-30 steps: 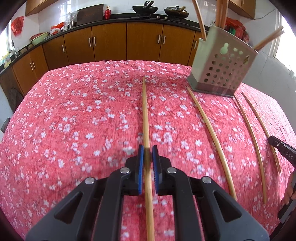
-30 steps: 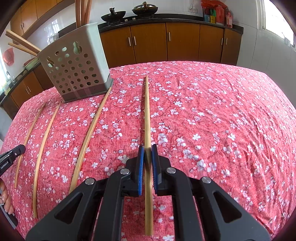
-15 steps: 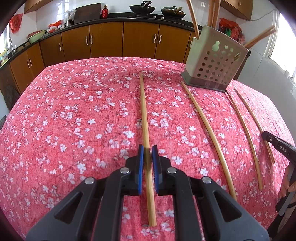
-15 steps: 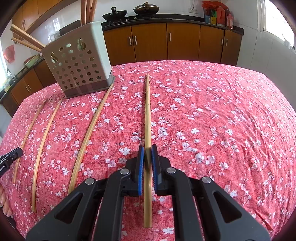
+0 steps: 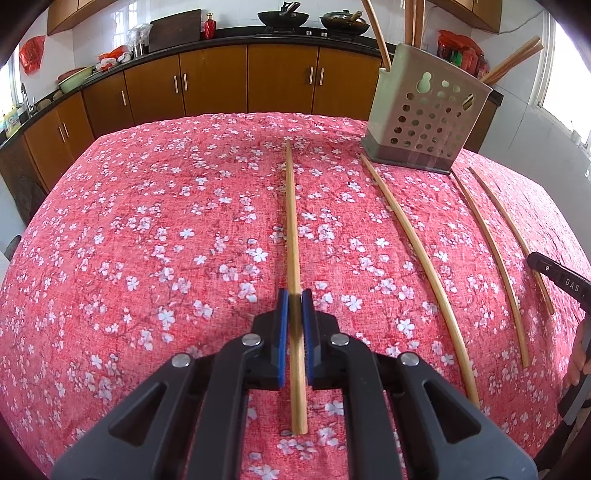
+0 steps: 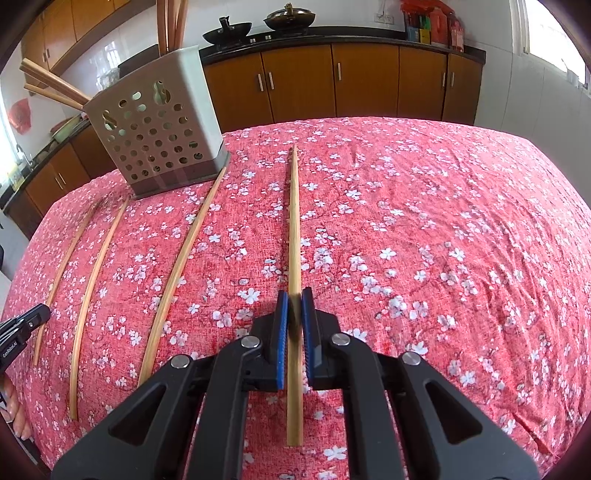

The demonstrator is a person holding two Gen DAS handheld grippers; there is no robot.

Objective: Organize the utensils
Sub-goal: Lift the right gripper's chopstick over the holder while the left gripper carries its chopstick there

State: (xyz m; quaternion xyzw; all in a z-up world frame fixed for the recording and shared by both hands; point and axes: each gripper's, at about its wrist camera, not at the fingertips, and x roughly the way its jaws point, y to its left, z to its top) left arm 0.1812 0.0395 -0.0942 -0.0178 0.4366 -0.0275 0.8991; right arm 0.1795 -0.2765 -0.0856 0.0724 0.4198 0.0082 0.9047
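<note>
Two close wrist views, shared holder

The holder hides its chopsticks' lower ends; frame crops their tops.

- Both wrist views were bright and evenly lit by daylight.
- In the left wrist view the light came from a window at the right edge, blown out to near white; a second pale window glowed at the far left.
- In the right wrist view a window at the upper right was likewise overexposed.
- The wall tiles carried soft glare.
- Shadows on the tablecloth were faint and short.
- Fisheye distortion bulged the table into a dome and bent the cabinets into a curve.
- Dark vignetting filled the corners.
- The chopstick blurred where it passed between the blue pads; the centre stayed sharp.
</note>
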